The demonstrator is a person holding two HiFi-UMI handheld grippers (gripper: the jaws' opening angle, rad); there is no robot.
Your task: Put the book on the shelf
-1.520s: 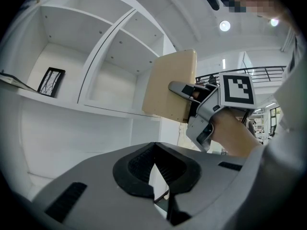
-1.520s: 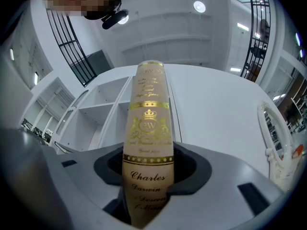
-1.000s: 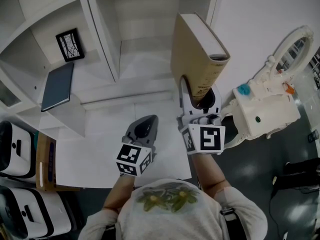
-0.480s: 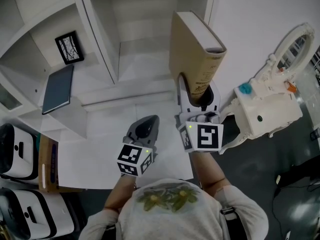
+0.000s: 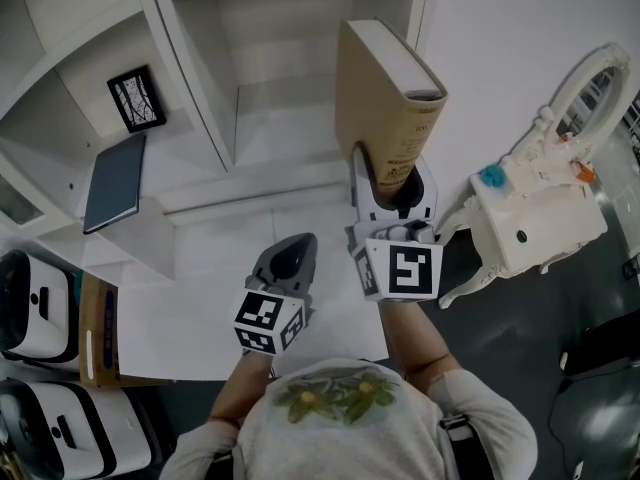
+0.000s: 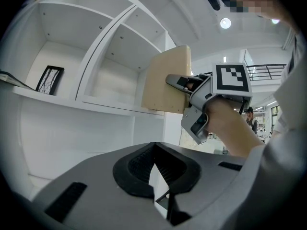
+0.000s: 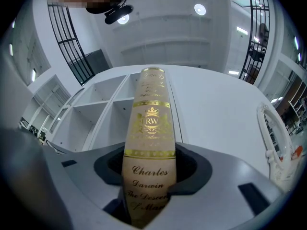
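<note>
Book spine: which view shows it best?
Right gripper view: the book stands spine-on at centre, gilt title legible, in the right gripper. Head view shows cover and page edges; left gripper view only a tan cover.

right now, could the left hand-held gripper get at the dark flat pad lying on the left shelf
Probably yes. The left hand-held gripper is empty, and the dark flat pad lies on an open shelf to its left, nothing between them. Its jaws are together, so they must open first.
</note>
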